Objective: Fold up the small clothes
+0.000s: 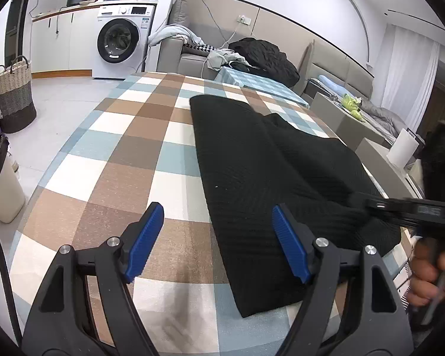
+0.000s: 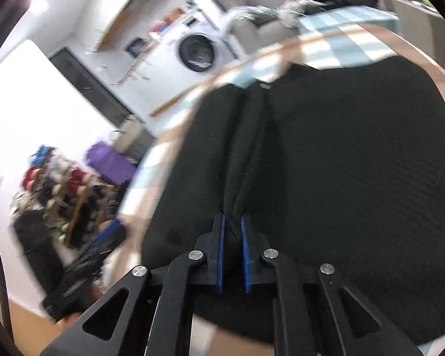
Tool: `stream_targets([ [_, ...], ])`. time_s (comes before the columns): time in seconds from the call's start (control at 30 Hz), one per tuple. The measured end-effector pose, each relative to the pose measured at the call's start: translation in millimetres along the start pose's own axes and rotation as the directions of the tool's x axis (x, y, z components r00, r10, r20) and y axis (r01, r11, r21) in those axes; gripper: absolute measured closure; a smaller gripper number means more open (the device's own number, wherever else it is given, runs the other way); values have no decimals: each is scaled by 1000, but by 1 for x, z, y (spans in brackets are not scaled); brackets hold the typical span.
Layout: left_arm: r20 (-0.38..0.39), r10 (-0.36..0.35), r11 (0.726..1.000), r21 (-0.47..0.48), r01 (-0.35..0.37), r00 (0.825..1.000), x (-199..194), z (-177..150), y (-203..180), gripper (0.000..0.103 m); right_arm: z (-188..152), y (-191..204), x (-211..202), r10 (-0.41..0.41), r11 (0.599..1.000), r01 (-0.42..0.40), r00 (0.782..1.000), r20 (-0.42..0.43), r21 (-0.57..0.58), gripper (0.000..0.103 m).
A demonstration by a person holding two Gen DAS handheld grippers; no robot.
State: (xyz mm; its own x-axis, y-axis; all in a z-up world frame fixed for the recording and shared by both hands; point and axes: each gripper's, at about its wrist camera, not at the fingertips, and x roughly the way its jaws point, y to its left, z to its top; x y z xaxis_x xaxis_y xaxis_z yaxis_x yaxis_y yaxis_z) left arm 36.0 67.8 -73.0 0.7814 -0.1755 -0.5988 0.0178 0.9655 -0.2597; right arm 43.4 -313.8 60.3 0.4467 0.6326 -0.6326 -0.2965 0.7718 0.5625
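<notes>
Nearby: washer (image 1: 122,41), basket (image 1: 13,95), bin (image 1: 0,178).

A: Background? Washing machine (image 1: 118,41) under a counter, woven basket (image 1: 13,95) on the floor left

B: Noted. Grey sofa (image 1: 187,56) behind checked tablecloth (image 1: 127,154); white bin (image 1: 0,184) near left

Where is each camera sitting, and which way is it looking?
Left wrist: sits on the left gripper, open, looking down across the checked table at the black garment; a hand and the right gripper show at right.
Right wrist: sits on the right gripper, pinching a fold of the garment; blurred.
Shared: garment, table, washing machine.
</notes>
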Motion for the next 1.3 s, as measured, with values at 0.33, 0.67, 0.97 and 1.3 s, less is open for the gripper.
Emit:
stream_targets([
  [0.33, -36, -29, 998, 57, 31, 999, 6, -8, -15, 30, -37, -23, 3, -165, 986, 164, 983, -82, -20, 90],
  [0.67, -124, -53, 983, 169, 74, 991, 21, -25, -41, 30, 13, 2, 22, -103, 989, 100, 994, -19, -108, 63],
  [0.97, -91, -64, 989, 127, 75, 994, 14, -17, -28, 30, 49, 8, 75, -99, 983, 89, 994, -53, -160, 94],
  [1.3, -95, -89, 991, 88, 97, 992, 11, -10, -18, 27, 51, 13, 21, -244, 952, 259, 964, 105, -164, 95],
])
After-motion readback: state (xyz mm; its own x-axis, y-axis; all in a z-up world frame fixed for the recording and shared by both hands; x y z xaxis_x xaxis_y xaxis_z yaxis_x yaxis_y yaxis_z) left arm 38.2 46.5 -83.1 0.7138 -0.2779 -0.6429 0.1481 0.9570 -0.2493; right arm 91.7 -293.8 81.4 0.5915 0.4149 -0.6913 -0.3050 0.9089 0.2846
